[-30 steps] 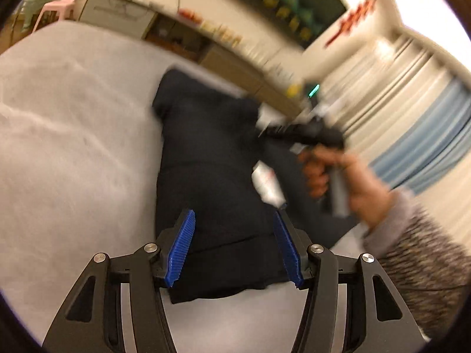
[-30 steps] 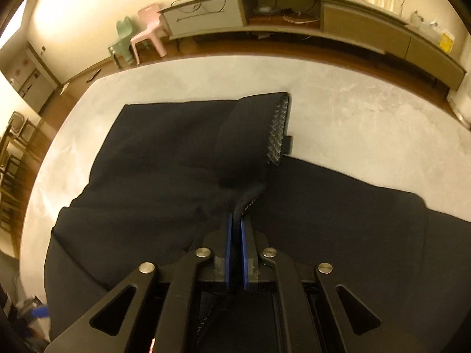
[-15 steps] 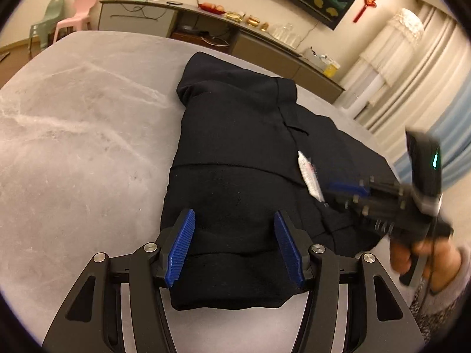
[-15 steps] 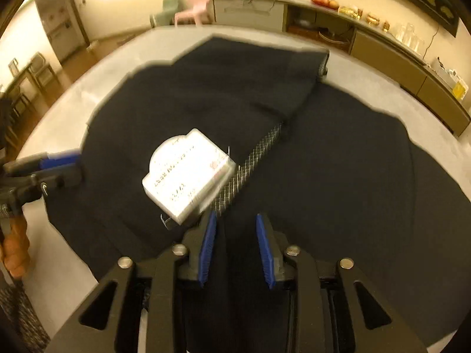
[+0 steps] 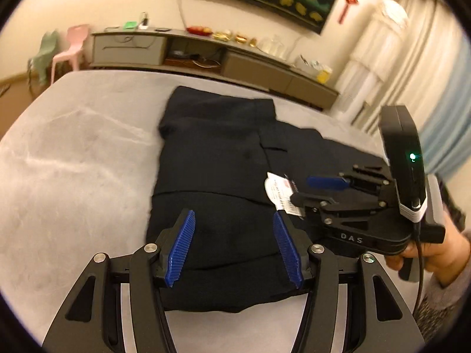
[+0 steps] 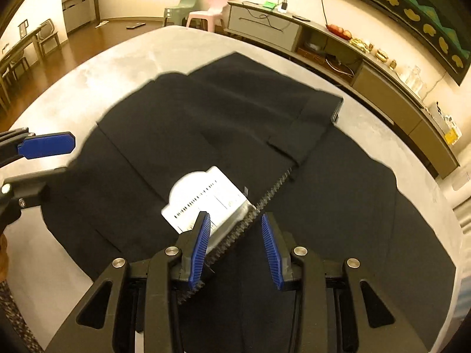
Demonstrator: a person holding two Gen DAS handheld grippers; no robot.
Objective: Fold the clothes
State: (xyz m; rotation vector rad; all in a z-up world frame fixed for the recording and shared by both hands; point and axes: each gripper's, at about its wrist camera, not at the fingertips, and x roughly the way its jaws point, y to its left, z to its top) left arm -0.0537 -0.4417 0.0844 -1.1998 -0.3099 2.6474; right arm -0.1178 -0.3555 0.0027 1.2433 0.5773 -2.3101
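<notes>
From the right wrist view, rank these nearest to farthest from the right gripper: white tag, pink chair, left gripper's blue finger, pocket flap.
1. White tag, just ahead of the right gripper, by its left finger.
2. Pocket flap, farther up the dark garment, slightly right.
3. Left gripper, blue finger, at the far left edge.
4. Pink chair, beyond the table, top centre.

The letters "DAS" are read on the right gripper (image 5: 316,189); the print on the white tag (image 6: 206,204) is blurred.

A home living room: long sideboard (image 6: 338,47), curtains (image 5: 379,67) (plastic kids' chairs (image 6: 210,10) too).
</notes>
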